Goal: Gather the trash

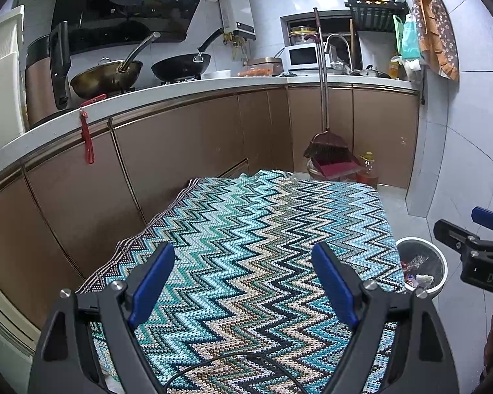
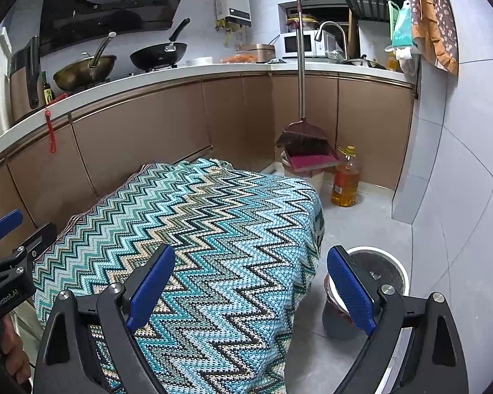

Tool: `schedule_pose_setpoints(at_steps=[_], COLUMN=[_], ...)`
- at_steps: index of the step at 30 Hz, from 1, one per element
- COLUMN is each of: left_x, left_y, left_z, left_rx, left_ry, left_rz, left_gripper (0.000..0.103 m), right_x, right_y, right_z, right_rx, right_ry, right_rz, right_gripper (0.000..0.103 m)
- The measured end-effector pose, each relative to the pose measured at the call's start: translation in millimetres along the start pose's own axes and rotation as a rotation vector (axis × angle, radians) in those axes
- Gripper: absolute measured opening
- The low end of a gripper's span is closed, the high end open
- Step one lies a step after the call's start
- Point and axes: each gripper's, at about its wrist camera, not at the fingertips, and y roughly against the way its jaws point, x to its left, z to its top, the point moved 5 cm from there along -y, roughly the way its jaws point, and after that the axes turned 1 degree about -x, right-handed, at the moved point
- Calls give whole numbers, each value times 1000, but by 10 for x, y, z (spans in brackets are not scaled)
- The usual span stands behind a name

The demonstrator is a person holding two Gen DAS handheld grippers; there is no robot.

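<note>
A small grey waste bin with a white rim (image 1: 438,267) stands on the floor right of the table and holds several wrappers (image 1: 417,271). It also shows in the right wrist view (image 2: 397,267), partly behind my right finger. My left gripper (image 1: 243,282) is open and empty over the zigzag-patterned tablecloth (image 1: 263,246). My right gripper (image 2: 251,287) is open and empty over the table's right edge (image 2: 309,229). Each gripper shows at the edge of the other's view. No trash shows on the cloth.
Brown cabinets under a white counter (image 1: 180,88) run along the left and back, with woks, a microwave and a sink. A broom and red dustpan (image 2: 307,151) and an oil bottle (image 2: 345,180) stand in the far corner. A tiled wall (image 2: 460,197) stands on the right.
</note>
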Motion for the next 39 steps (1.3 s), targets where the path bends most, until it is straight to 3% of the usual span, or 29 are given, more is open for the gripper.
schedule_pose_setpoints(at_steps=[25, 39], left_x=[-208, -396], left_y=[-120, -88], left_z=[59, 112], left_rx=[11, -37], left_ry=[-12, -39], left_rz=[-74, -98], left_gripper=[86, 86], right_x=[-307, -432], right_y=[-61, -78], right_z=[-96, -145], right_rx=[16, 25], right_ry=[-52, -74], right_rz=[-62, -78], right_gripper=[95, 95])
